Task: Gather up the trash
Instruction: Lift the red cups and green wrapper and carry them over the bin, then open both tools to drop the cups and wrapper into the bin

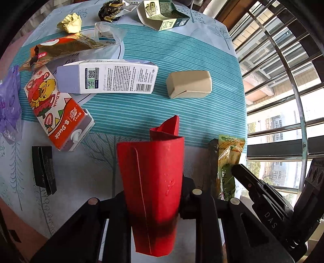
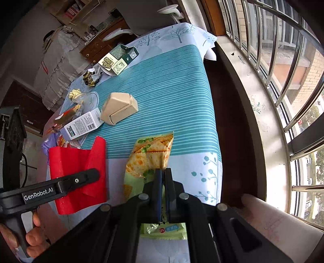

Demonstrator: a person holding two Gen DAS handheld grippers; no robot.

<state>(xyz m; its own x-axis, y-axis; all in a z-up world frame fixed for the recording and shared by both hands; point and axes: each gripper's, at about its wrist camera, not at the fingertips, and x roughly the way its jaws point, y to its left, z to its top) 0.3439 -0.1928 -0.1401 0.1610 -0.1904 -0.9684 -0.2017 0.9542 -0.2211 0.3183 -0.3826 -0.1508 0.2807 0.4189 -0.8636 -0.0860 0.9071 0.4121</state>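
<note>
A folded red paper sleeve (image 1: 151, 182) stands upright between the fingers of my left gripper (image 1: 155, 189), which is shut on its lower part. In the right wrist view the same red sleeve (image 2: 70, 159) shows with one left finger (image 2: 81, 178) lying across it. My right gripper (image 2: 163, 176) is shut on a green cracker wrapper (image 2: 149, 153) that lies on the tablecloth near the right table edge. That wrapper (image 1: 229, 155) and the right gripper (image 1: 243, 174) also show at the lower right of the left wrist view.
On the striped tablecloth (image 1: 131, 113) lie a tan box (image 1: 189, 84), a white and lavender carton (image 1: 113, 76), a red B.Duck carton (image 1: 58, 113), a small black box (image 1: 43, 170), a purple bag (image 1: 9, 105), crumpled wrappers (image 1: 70, 22) and a green snack box (image 1: 164, 14). Window bars (image 1: 283, 101) run along the right.
</note>
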